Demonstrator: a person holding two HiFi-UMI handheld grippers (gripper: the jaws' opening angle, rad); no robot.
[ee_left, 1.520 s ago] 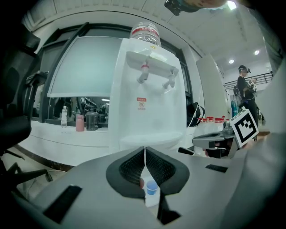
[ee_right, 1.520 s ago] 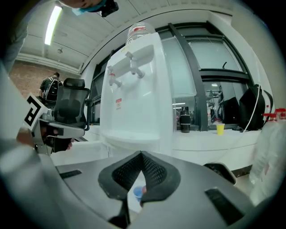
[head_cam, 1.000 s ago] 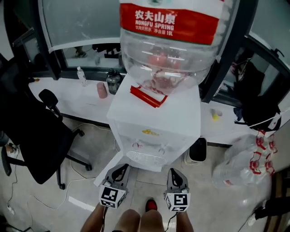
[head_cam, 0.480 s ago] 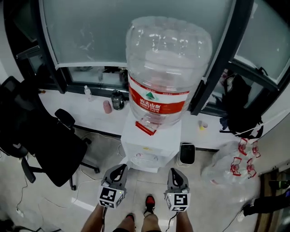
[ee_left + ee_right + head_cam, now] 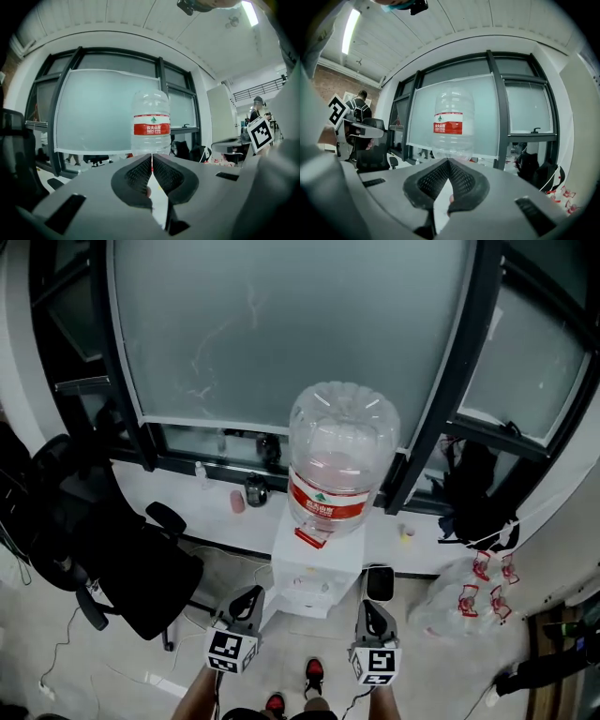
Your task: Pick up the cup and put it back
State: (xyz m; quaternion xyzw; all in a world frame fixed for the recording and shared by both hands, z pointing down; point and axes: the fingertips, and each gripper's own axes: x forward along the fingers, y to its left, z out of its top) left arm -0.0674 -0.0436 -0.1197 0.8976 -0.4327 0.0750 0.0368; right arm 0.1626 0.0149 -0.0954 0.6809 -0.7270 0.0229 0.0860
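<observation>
The left gripper [image 5: 249, 597] and the right gripper [image 5: 373, 608] are held side by side in front of the person's body. Each has its jaws pressed together on nothing, and the black ribbed pads [image 5: 140, 172] meet along a thin seam in both gripper views. That looks like a carrying posture rather than a reach. Both point roughly level at the large clear plastic water bottle with a red label [image 5: 339, 465], which sits upside down on the white box-shaped water dispenser [image 5: 314, 563] so that it can feed it. The bottle lines up just above the closed jaw tips in each gripper view. The only cup-like thing I can pick out is a small pink cup [image 5: 238, 502]. It stands upright on the long white counter [image 5: 211, 518] under the frosted glass window [image 5: 281, 324], left of the dispenser and just beside a dark lidded jar [image 5: 255, 490]. It is well apart from both grippers, and nothing touches it. A black office chair [image 5: 122, 554] stands in front of the counter on the left, so an approach close beside the dispenser looks the clearer one.
</observation>
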